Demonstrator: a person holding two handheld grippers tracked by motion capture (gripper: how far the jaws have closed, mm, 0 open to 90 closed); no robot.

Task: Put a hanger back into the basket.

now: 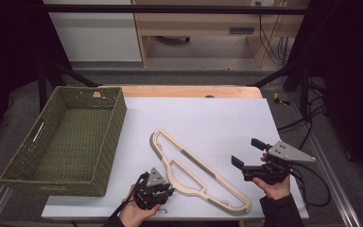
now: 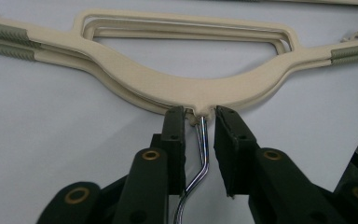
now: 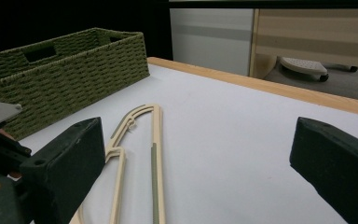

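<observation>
Now the left gripper (image 2: 200, 126) straddles the metal hook (image 2: 202, 154) of the hangers (image 1: 196, 169), jaws narrowed but not pressing it. Right gripper (image 1: 246, 153) hovers just beside them, jaws wide apart. Nearby, left, sits a basket (image 1: 116, 127) on the table (image 1: 217, 118).

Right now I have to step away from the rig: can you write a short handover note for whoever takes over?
Left gripper: fingers straddle the metal hook at the neck of the cream hangers, with gaps either side, so no grip yet.
Right gripper: open, empty, held above the table to the right of the hangers.
Hangers: stacked flat on the white table.
Green woven basket: at the left, nothing visible inside.
Done: left gripper lined up on the hook.
Left: close on it, lift, probably move the hangers to the basket.
</observation>
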